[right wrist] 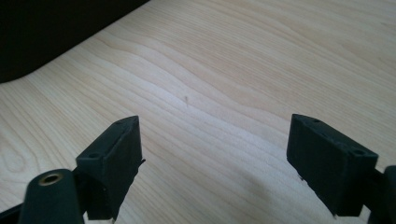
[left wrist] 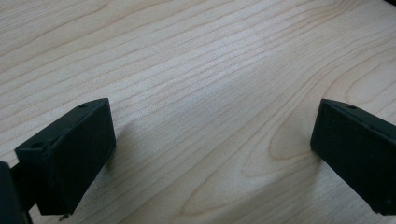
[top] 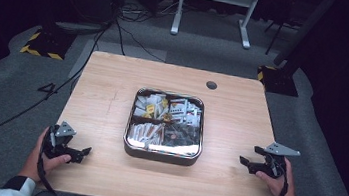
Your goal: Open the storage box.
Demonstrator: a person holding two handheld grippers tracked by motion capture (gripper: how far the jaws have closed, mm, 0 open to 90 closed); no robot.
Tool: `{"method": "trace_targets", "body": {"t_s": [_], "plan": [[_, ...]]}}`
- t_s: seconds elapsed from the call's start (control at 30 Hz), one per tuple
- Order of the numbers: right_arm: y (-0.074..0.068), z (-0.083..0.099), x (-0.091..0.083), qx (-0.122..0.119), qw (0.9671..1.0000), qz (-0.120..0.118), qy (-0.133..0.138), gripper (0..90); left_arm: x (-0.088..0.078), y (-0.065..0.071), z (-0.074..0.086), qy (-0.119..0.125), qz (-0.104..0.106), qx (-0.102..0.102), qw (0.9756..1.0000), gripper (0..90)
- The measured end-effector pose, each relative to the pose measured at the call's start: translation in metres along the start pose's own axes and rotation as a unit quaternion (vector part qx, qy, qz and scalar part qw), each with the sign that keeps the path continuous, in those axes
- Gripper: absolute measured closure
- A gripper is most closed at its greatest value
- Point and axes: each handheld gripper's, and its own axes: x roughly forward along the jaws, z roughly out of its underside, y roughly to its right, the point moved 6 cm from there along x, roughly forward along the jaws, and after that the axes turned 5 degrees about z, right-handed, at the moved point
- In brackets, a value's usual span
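Note:
A square metal tin (top: 162, 152) sits in the middle of the wooden table (top: 107, 95), split into compartments that hold several small packets (top: 171, 108). My left gripper (top: 84, 154) rests near the front left corner, held by a hand, jaws wide open over bare wood (left wrist: 210, 140). At the front right, my right gripper (top: 250, 157) lies in the other hand, also open, with bare wood (right wrist: 215, 140) between its jaws. Both grippers point inward at the tin and stay well apart from it.
A small dark round hole (top: 211, 85) marks the table's far right. Cables (top: 120, 31) run over the grey carpet behind the table. A white stand (top: 214, 7) and black-and-yellow striped bases (top: 43, 44) stand beyond it. The table's edge shows dark in the right gripper view (right wrist: 56, 32).

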Motion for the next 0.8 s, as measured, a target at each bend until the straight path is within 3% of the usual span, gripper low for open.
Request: {"method": "trace_targets", "body": {"t_s": [0.47,0.8], "plan": [[-0.008,-0.032,-0.004,-0.026,0.9995,-0.001,0.017,16.4,0.000,0.000,0.000,0.000,0.000,0.001,1.0000,0.2],[-0.017,-0.059,-0.002,-0.045,0.9985,-0.009,0.029,20.1,0.000,0.000,0.000,0.000,0.001,0.000,1.0000,0.2]]}}
